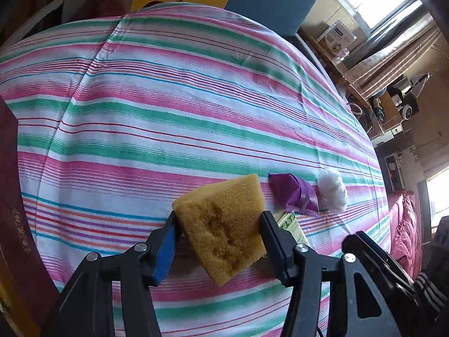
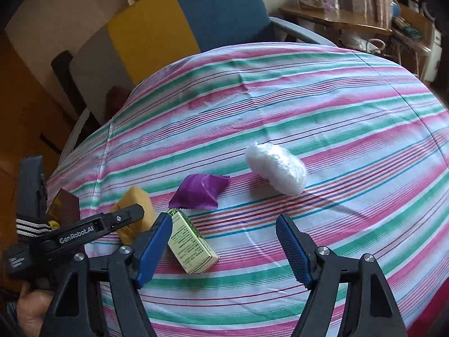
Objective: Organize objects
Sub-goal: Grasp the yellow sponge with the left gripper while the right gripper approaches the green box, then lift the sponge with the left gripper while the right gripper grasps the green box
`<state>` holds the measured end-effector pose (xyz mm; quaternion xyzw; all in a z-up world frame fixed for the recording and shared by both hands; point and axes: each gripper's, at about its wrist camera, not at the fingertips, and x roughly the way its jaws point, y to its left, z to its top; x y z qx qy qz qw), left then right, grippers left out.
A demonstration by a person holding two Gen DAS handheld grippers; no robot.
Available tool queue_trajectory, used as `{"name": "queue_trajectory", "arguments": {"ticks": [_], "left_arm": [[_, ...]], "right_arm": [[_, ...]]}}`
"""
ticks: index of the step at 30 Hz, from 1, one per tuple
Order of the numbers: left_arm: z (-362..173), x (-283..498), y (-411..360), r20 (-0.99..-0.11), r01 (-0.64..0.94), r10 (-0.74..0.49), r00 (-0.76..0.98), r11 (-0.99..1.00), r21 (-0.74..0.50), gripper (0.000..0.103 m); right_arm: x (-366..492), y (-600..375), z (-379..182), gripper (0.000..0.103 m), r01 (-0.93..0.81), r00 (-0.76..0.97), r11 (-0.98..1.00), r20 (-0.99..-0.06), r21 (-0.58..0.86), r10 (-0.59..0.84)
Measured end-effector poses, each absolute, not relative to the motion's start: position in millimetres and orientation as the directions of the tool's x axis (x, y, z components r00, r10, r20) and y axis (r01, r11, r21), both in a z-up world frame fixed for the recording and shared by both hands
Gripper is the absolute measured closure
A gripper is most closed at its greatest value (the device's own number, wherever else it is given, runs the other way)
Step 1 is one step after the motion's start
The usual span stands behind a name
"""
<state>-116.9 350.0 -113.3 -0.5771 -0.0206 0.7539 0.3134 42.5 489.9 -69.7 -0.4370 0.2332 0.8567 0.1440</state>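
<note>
A yellow sponge (image 1: 221, 224) sits tilted between the fingers of my left gripper (image 1: 219, 216), whose pads press on its two sides. To its right on the striped tablecloth (image 1: 168, 106) lie a purple packet (image 1: 294, 193) and a white fluffy wad (image 1: 332, 189). A green carton (image 1: 291, 224) is half hidden behind the right finger. In the right wrist view my right gripper (image 2: 224, 231) stands open above the cloth with nothing between its fingers. The green carton (image 2: 190, 244) lies by its left finger, with the purple packet (image 2: 199, 188) and the white wad (image 2: 276, 168) beyond and the sponge (image 2: 137, 205) at the left.
A blue chair (image 2: 221, 8) and a yellow panel (image 2: 148, 33) stand behind the table's far edge. A wooden desk (image 2: 336, 19) with boxes and cables is at the back right. A dark red object (image 1: 11, 196) borders the cloth on the left. A hand (image 2: 31, 311) shows at the lower left.
</note>
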Motion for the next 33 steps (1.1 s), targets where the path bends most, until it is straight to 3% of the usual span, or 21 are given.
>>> {"name": "queue_trajectory", "arguments": {"ticks": [10,13,16,20,26,33], "left_arm": [[-75.9,-73.1,305.9,-0.817,-0.564,0.537,-0.208,-0.749,-0.349,0.046],[-70.1,-61.2,289.9,-0.807,-0.58,0.552,-0.21,-0.735,-0.352,0.046],[-65.5,-51.5,274.0,-0.799,-0.586,0.563,-0.211,-0.727,-0.358,0.046],[-60.3,-45.3,244.6,-0.782,-0.563,0.583,-0.222,-0.731,-0.385,0.046],[-44.1,-51.5,156.8,-0.753,-0.449,0.573,-0.322,-0.793,-0.412,0.046],[-43.7,-66.2,61.1,-0.769,-0.26,0.42,-0.482,-0.907,-0.333,0.046]], "right_arm": [[21.2,457.7,-90.2,0.029,-0.323,-0.505,-0.935,-0.862,0.146,0.04],[12.4,452.3,-97.9,0.034,-0.297,-0.482,-0.948,-0.875,0.111,0.048],[4.3,447.8,-106.4,0.043,-0.273,-0.459,-0.958,-0.887,0.089,0.049],[-1.3,441.4,-117.7,0.073,-0.237,-0.431,-0.97,-0.901,0.052,0.057],[2.1,435.9,-118.6,0.073,-0.212,-0.43,-0.977,-0.898,-0.004,0.097],[3.2,433.1,-117.2,0.073,-0.213,-0.422,-0.977,-0.9,-0.021,0.112]]}}
